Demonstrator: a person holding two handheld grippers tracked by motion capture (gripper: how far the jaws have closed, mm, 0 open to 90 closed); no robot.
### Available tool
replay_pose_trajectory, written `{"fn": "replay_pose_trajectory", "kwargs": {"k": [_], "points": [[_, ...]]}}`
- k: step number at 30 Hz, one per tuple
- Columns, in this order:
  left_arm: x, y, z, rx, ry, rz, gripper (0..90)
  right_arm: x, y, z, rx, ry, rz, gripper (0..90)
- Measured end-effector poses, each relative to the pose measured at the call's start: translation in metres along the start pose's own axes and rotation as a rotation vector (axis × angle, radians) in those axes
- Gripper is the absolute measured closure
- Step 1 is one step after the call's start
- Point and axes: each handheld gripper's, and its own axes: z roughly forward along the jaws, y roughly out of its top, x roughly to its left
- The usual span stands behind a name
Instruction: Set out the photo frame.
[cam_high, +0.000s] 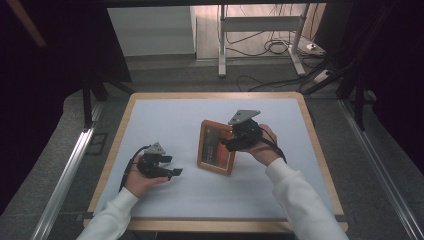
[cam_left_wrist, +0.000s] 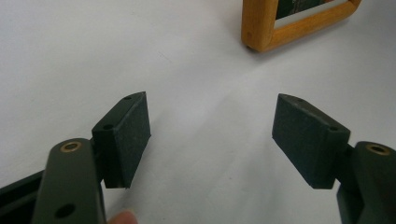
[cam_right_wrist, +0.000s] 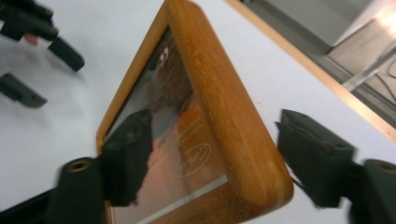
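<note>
A wooden picture frame (cam_high: 216, 147) with a glass front stands tilted near the middle of the white table top (cam_high: 175, 120). My right gripper (cam_high: 227, 144) reaches in from the right at the frame's near right edge. In the right gripper view its jaws straddle one corner of the frame (cam_right_wrist: 219, 107), one pad in front of the glass and the other clear of the wood, so the right gripper (cam_right_wrist: 212, 154) is open. My left gripper (cam_high: 172, 167) rests low at the left, open and empty (cam_left_wrist: 212, 126), pointing toward the frame's corner (cam_left_wrist: 261, 23).
The table has a light wooden rim (cam_high: 320, 150). Beyond its far edge are a grey floor, the legs of a metal stand (cam_high: 222, 45) and loose cables (cam_high: 272, 47). Dark curtains hang at both sides. The left gripper (cam_right_wrist: 51, 77) shows far off in the right gripper view.
</note>
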Motion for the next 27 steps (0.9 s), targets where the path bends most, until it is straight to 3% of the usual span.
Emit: {"fn": "replay_pose_trajectory", "kwargs": {"k": [2, 6, 12, 23, 26, 27], "points": [[0.000, 0.000, 0.000, 0.000, 0.000, -0.001, 27.3, 0.001, -0.004, -0.005, -0.036, -0.029, 0.037, 21.5], [0.000, 0.000, 0.000, -0.001, 0.001, -0.001, 27.3, -0.003, -0.016, -0.015, -0.072, -0.028, 0.119, 18.8], [-0.001, 0.000, -0.001, -0.002, 0.002, -0.003, 27.3, -0.001, -0.040, -0.030, -0.091, -0.027, 0.188, 17.9], [-0.002, 0.000, -0.001, -0.003, 0.005, -0.002, 27.3, 0.028, -0.087, -0.035, -0.072, 0.014, 0.222, 26.5], [-0.003, 0.001, 0.000, -0.007, 0.003, 0.000, 27.1, 0.035, -0.093, -0.032, -0.075, 0.041, 0.208, 35.6], [-0.004, 0.001, 0.000, -0.007, 0.003, 0.003, 27.1, 0.038, -0.095, -0.031, -0.078, 0.055, 0.206, 42.5]]}}
